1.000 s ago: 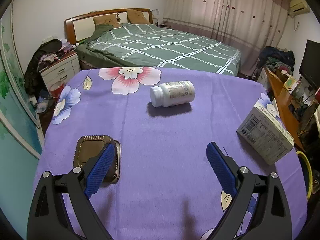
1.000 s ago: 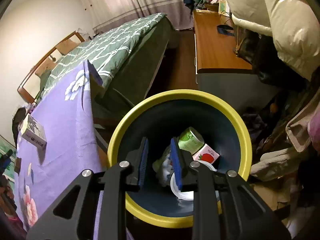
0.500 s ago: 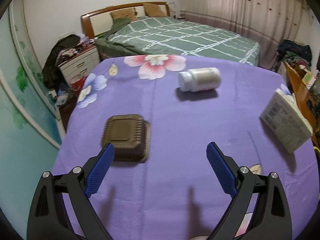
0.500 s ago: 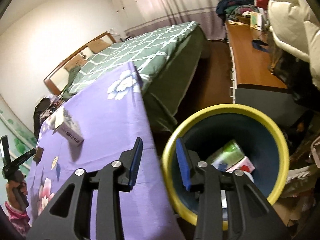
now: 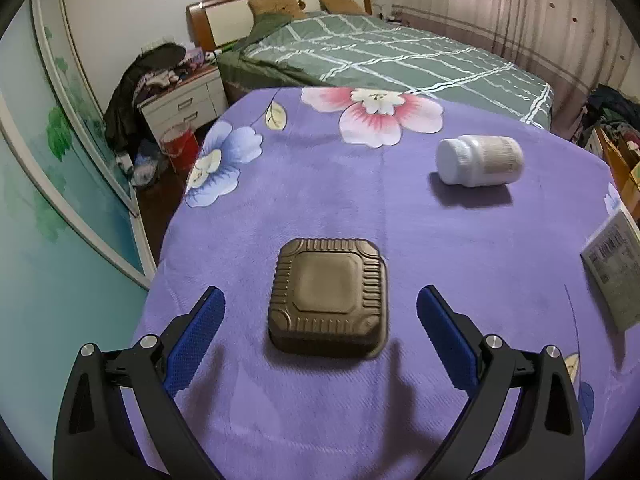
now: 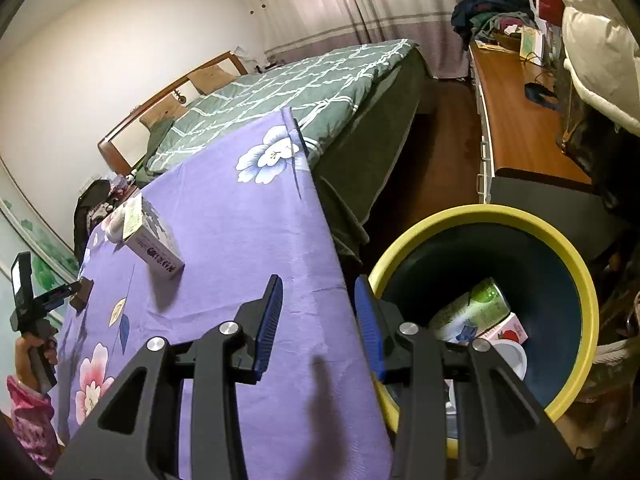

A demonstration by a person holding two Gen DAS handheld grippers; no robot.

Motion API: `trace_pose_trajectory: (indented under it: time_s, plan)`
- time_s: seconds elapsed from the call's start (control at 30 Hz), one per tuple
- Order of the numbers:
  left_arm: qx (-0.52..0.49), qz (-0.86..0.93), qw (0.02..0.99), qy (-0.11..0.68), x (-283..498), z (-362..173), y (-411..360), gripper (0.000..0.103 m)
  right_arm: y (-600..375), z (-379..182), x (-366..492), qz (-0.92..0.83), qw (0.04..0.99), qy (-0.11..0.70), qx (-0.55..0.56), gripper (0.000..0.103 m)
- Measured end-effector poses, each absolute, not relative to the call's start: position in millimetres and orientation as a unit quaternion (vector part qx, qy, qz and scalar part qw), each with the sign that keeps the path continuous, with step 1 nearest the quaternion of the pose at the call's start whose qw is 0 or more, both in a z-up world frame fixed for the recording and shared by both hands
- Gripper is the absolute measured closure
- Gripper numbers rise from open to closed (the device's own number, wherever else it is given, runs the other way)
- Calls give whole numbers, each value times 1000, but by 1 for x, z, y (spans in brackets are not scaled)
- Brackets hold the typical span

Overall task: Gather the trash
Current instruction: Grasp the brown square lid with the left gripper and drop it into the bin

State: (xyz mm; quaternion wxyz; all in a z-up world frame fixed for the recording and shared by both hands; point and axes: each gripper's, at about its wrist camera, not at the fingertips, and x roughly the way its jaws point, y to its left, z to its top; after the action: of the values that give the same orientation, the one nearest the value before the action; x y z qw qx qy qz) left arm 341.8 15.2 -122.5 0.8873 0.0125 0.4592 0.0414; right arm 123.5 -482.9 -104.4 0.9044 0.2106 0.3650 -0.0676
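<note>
A brown ribbed square container (image 5: 328, 296) lies upside down on the purple flowered cloth (image 5: 320, 200). My left gripper (image 5: 320, 298) stands wide, its jaws opening, one blue pad on each side of the container and clear of it. A white bottle (image 5: 478, 155) lies on its side farther back, and a printed carton (image 5: 614, 268) sits at the right edge. My right gripper (image 6: 318, 280) hovers over the table's edge beside the yellow-rimmed bin (image 6: 480, 216), jaws opening with nothing between them. Inside the bin lie a green can (image 6: 476, 308) and a red-printed carton (image 6: 506, 330).
A green checked bed (image 5: 380, 52) stands behind the table, with a white nightstand (image 5: 184, 96) and a red bucket (image 5: 180, 144) to the left. A wooden desk (image 6: 516, 120) runs behind the bin. A hand (image 6: 32, 348) at the far left holds the other gripper.
The left gripper shifted left and dropped, so the brown container now sits centred between wider jaws. The right gripper swung from above the bin to the table's edge, and its jaws parted.
</note>
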Motion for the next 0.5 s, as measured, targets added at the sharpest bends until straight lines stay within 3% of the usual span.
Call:
trace_pose_trajectory:
  time_s: [0.17,0.3,0.5]
  plan:
    - [10,39,879,476,355,-134,19,20,-478,-103,127,-68,905,368,203,67]
    - [2,30,874,486,361,-139,21,36,-476,-103,130,-70,904,371,201,67]
    - [5,23,878,477,357,-135,16,39,-475,-102,132,-72,904,372,197,67]
